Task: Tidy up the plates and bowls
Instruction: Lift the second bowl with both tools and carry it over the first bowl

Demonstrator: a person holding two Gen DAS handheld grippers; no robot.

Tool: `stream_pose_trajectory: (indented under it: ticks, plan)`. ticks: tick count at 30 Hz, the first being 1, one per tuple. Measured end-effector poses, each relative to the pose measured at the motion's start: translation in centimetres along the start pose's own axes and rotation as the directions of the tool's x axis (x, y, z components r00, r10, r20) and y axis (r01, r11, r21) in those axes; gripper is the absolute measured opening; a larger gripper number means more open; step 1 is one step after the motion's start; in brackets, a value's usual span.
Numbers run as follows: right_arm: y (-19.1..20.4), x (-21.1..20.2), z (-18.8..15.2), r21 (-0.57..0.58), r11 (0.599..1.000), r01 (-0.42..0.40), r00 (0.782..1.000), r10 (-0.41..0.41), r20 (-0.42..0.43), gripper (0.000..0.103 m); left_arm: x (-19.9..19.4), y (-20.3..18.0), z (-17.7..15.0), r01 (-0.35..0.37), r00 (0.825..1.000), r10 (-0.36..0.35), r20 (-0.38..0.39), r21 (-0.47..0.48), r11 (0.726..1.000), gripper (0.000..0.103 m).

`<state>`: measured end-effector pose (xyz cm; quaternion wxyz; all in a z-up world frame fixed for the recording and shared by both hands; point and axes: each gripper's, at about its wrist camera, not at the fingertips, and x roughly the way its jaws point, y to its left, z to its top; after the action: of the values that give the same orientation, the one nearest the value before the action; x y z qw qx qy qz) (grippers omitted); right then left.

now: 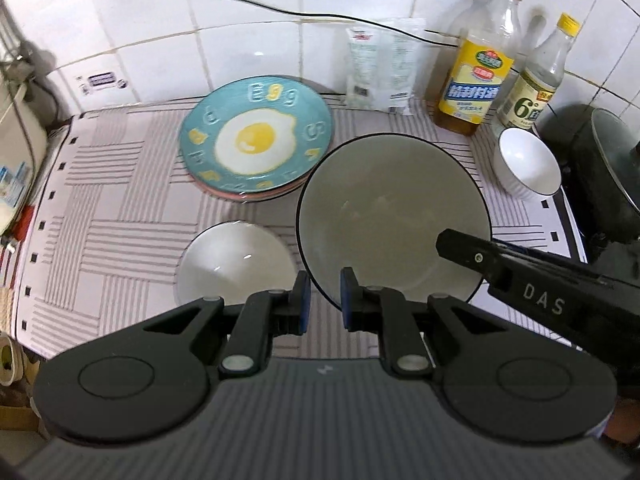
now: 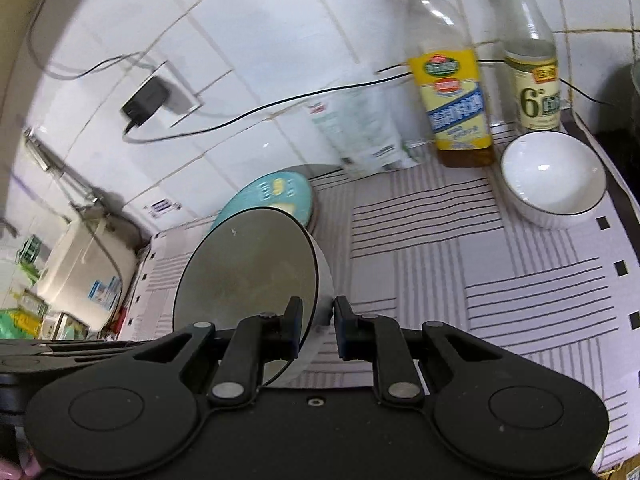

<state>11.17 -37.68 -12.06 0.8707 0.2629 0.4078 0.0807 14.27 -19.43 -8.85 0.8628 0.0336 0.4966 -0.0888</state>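
The large grey bowl with a dark rim hung tilted above the striped mat on the worktop, pinched at two places on its rim. The left tool was closed on the near edge of the rim, its blue pads on either side of the wall. The right tool gripped the bowl's right edge, one finger inside and one against the white outer wall; in the left wrist view its black finger reached in over that rim from the right.

Under the bowl's near left side sat a second, smaller grey bowl on the mat, partly hidden by the left tool. Just beyond both, toward the tiled wall, lay a teal plate printed with a fried egg, stacked on at least one pinkish plate whose edge showed beneath. A small white bowl with a thin dark rim stood upright at the far right of the mat, well apart from the lifted bowl.

Behind it stood two bottles against the wall: a yellow-labelled one and a clear one with a pale label. A white pouch leaned on the tiles left of them. A dark lidded pot sat off the mat's right edge.
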Motion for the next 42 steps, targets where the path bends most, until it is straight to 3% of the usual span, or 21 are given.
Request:
stream_pose_trajectory:
  ticks: [15, 23, 38, 42]
  plan:
    - [6.5, 2.5, -2.4, -0.083, 0.993, -0.080, 0.996, 0.077, -0.042, 0.021, -1.5, 8.2, -2.4, -0.001, 1.000, 0.004, 0.023, -0.140, 0.990, 0.014]
    - [8.5, 5.3, -3.0, -0.151, 0.984, -0.092, 0.994, 0.082, -0.070, 0.021, 1.4, 10.4, -3.3, -0.026, 0.999, 0.020, -0.035, -0.190, 0.981, 0.014]
    - [8.5, 9.1, -3.8, -0.237, 0.969, -0.063, 0.992, 0.035, -0.122, 0.020, 5.9, 11.8, -2.6, -0.005, 0.983, -0.035, -0.178, -0.221, 0.975, 0.017]
    - [9.2, 9.5, -3.9, -0.318, 0.947, -0.039, 0.994, 0.004, -0.111, 0.020, 6.5, 11.7, -2.1, -0.025, 0.980, -0.019, -0.200, -0.216, 0.976, 0.017]
